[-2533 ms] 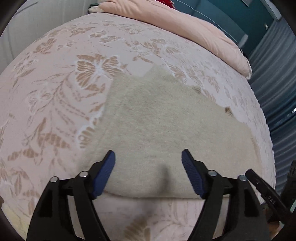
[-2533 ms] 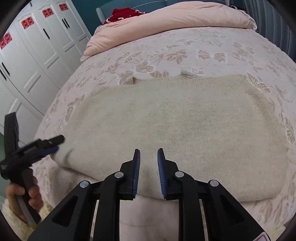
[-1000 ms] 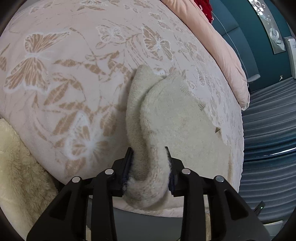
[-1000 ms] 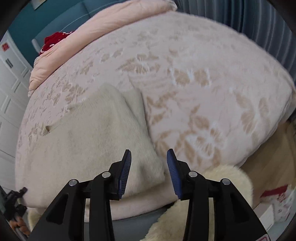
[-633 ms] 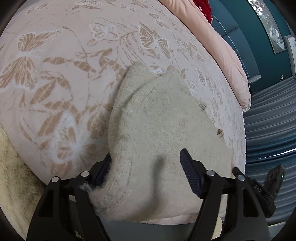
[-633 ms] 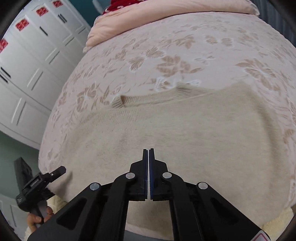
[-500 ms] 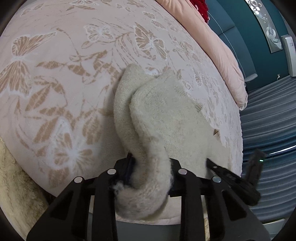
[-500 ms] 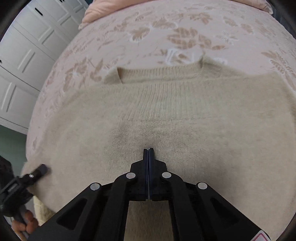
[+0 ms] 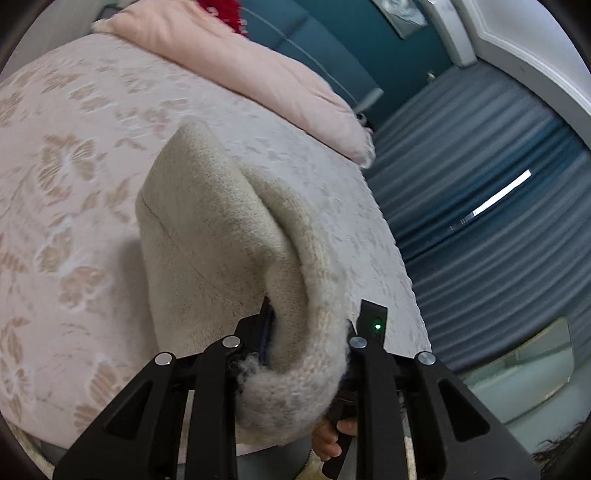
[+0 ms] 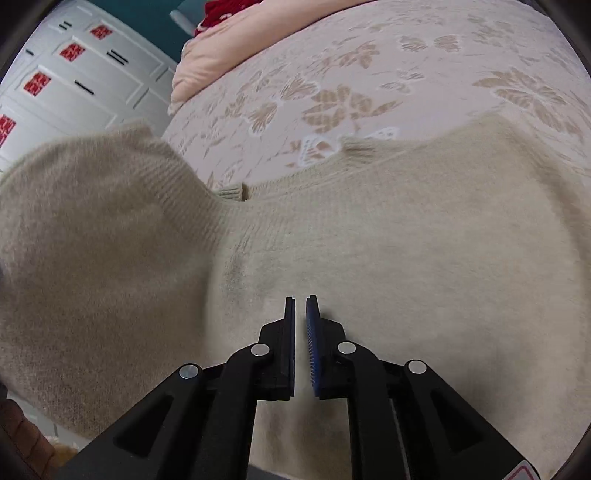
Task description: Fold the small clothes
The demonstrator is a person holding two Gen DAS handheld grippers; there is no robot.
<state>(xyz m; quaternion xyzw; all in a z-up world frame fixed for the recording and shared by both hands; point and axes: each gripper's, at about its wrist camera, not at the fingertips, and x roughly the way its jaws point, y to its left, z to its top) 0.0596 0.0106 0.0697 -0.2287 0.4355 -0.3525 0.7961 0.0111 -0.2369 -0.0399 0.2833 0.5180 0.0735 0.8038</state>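
Observation:
A cream knit sweater (image 10: 406, 240) lies across the flowered bedspread (image 10: 332, 74). My left gripper (image 9: 308, 321) is shut on one end of the sweater (image 9: 207, 236), its jaws still closing, and holds that end up off the bed. That raised end (image 10: 92, 240) shows as a lifted flap at the left of the right wrist view. Low over the sweater's middle hangs my right gripper (image 10: 300, 306). Its jaws are opening, a narrow gap apart, with nothing between them. A hand (image 9: 328, 435) holding the right tool shows behind the raised fold.
A pink duvet (image 9: 240, 62) lies along the far end of the bed, with a red item (image 9: 221, 7) behind it. Blue curtains (image 9: 480, 221) hang past the bed's right side. White wardrobe doors (image 10: 74, 74) stand to the left.
My left gripper closed on the sweater's end and lifted it up off the bed. My right gripper swung over the sweater's middle, shut, then opened a little.

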